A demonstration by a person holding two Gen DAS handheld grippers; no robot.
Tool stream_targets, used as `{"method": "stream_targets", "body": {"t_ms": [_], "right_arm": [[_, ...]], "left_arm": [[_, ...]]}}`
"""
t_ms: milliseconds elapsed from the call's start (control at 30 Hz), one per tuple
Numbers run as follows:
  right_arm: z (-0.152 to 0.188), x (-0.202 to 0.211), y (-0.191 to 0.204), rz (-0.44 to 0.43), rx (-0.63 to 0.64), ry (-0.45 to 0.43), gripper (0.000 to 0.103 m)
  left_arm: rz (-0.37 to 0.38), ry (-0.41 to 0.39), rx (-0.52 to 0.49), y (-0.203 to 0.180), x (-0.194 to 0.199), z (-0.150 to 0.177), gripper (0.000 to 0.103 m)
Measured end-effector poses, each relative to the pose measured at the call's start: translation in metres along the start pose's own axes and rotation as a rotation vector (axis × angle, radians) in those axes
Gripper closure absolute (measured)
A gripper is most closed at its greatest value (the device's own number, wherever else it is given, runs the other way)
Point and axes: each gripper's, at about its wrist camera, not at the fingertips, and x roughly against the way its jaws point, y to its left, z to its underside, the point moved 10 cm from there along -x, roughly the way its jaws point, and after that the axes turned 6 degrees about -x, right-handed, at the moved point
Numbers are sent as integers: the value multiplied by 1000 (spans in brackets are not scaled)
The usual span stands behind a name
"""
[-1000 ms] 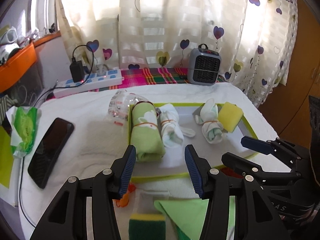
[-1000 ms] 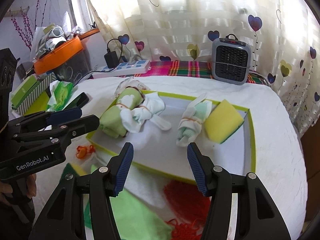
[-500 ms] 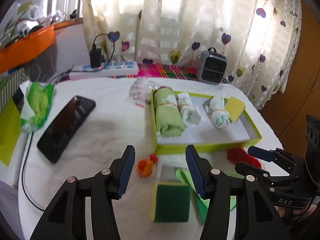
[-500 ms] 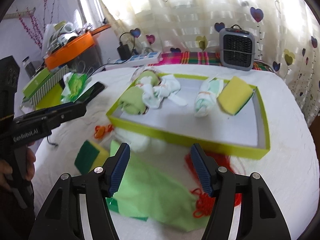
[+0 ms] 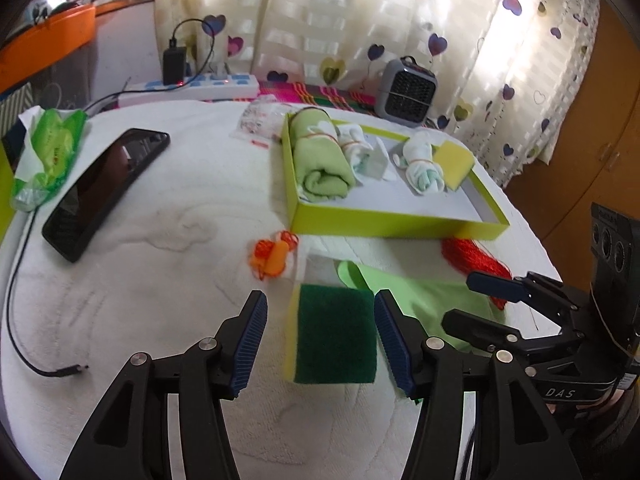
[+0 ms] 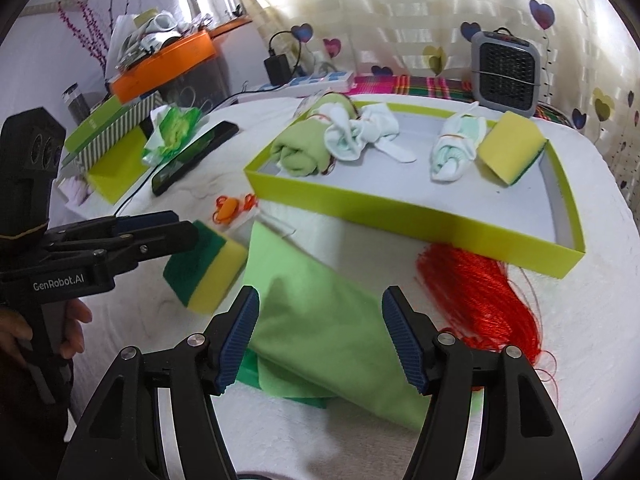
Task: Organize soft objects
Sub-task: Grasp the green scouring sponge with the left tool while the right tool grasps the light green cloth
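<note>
As I straddle the sponge [image 5: 334, 332] | left tool [image 5: 320, 340] just widening, unclenched, to fit it | right tool [image 6: 320, 336] released above green cloth [image 6: 320, 312].

Home bedroom: heart-print curtains [image 5: 360, 28], towel-covered bed [image 5: 160, 280].

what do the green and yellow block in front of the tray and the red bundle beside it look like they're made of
The block looks like a kitchen sponge: matte yellow foam with a coarse, dark green scouring layer on one face. The red bundle looks like fine, glossy thread or synthetic fibre: loose strands with a sheen, some curling free at the ends. Which fibre it is cannot be told.
</note>
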Motion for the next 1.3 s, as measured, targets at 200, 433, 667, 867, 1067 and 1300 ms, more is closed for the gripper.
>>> {"method": "stream_targets", "body": {"t_ms": [200,433,667,867,1067,1300], "right_arm": [[4,-8,3,3,21,22,34],[11,-20,9,28,64,61,33],[14,-24,6,35,59,78,33],[15,-23,6,28,58,71,34],[15,-19,3,32,44,62,50],[16,-17,2,36,39,52,68]], "left_arm": [[10,32,-25,-6,-7,12,48],[-5,54,-19,-1,-16,18,48],[6,70,-18,-1,-21,20,48],[14,70,0,1,-22,20,47],[14,67,4,2,-22,20,47],[15,56,15,3,-20,19,50]]}}
